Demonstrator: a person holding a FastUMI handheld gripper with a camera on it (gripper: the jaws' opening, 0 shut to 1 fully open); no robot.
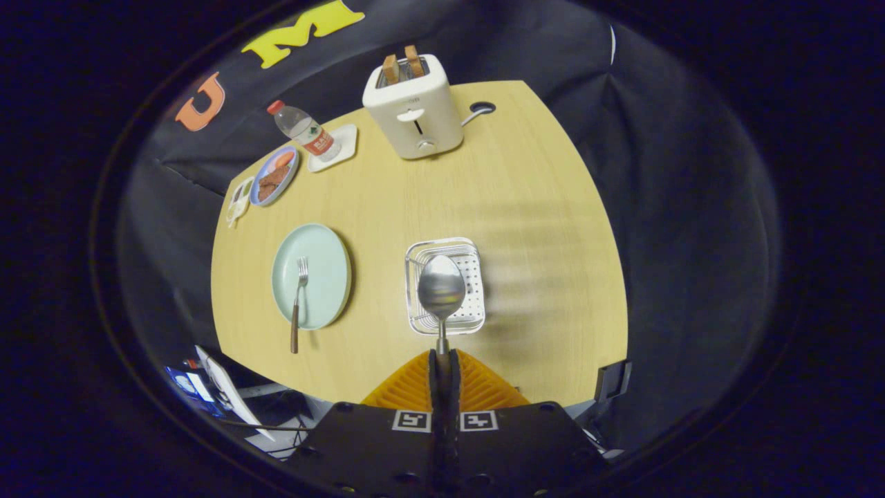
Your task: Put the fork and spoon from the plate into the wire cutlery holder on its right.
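In the gripper view, the hand-held gripper [443, 360] has its two orange ribbed fingers [477, 387] pressed together on the handle of a shiny metal spoon [441, 290]. The spoon's bowl points forward and sits over the white wire cutlery holder [470, 257], which stands on the pale wooden bench [525, 207] just ahead of the fingers. To the left of the holder lies a round pale green plate [325, 256]. A metal fork with a brown handle [298, 301] rests on it, tines up on the plate, handle reaching past the near rim. Beyond them stands a white toaster [415, 111] with two slices of toast [402, 66]. A plastic water bottle with a red cap [303, 128] and a small blue plate of food [274, 176] sit at the far left.
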